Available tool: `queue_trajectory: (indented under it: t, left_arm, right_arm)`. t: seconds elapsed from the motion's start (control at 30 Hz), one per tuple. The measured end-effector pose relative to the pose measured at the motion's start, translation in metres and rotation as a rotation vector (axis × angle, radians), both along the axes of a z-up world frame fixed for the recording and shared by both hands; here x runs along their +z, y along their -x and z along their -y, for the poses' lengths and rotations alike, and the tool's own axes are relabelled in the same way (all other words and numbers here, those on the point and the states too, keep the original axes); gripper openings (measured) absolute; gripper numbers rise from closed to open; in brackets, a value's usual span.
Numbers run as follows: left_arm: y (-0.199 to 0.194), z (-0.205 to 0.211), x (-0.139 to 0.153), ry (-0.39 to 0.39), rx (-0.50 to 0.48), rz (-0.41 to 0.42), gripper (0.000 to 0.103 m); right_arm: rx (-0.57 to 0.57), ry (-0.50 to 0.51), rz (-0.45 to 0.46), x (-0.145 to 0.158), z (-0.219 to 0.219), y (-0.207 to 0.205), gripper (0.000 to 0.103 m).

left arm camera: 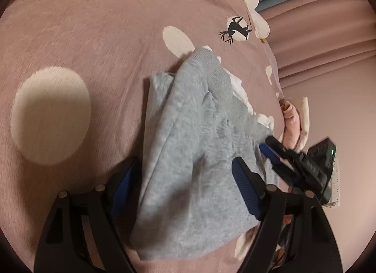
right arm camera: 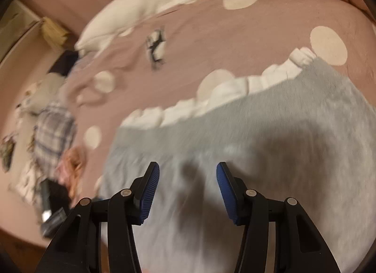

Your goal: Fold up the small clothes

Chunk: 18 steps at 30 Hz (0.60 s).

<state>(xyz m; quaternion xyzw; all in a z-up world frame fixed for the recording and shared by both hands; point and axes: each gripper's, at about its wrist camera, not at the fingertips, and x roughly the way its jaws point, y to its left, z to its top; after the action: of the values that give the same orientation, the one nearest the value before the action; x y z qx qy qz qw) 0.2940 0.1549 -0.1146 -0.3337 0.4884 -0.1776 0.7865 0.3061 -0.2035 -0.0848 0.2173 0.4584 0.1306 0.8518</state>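
Note:
A small grey garment (left arm camera: pixel 192 146) with a white ruffled hem (left arm camera: pixel 237 85) lies bunched on the pink spotted bedspread (left arm camera: pixel 94 38). My left gripper (left arm camera: pixel 185 172) is open, its blue-padded fingers on either side of the garment's near part. The right gripper (left arm camera: pixel 277 153) shows in the left wrist view at the garment's right edge. In the blurred right wrist view the garment (right arm camera: pixel 258 136) lies spread out with the white ruffle (right arm camera: pixel 225 94) along its far edge. My right gripper (right arm camera: pixel 188 179) is open just above the grey cloth, holding nothing.
The bedspread (right arm camera: pixel 211 31) has cream dots and a black deer print (left arm camera: pixel 235 28). A white pillow (right arm camera: pixel 145 2) lies at the far side. A plaid cloth (right arm camera: pixel 54 132) and pink clothes (right arm camera: pixel 72 167) lie at the bed's left edge; a pink item (left arm camera: pixel 291 118) is at the right.

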Motion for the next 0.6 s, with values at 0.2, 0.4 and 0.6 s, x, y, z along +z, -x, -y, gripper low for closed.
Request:
queue_trajectory:
  t: [0.2, 0.4, 0.6]
  left_arm:
    - [-0.002, 0.014, 0.005, -0.199, -0.016, 0.014, 0.046]
    - [-0.007, 0.006, 0.0, -0.202, 0.009, -0.015, 0.037]
    - [-0.006, 0.011, 0.002, -0.228, 0.011, -0.01, 0.037]
  right_arm:
    - [-0.022, 0.112, -0.086, -0.022, -0.011, -0.02, 0.024]
    - [0.019, 0.208, -0.071, -0.005, -0.023, -0.006, 0.022]
    - [0.137, 0.285, 0.022, 0.026, -0.04, 0.051, 0.022]
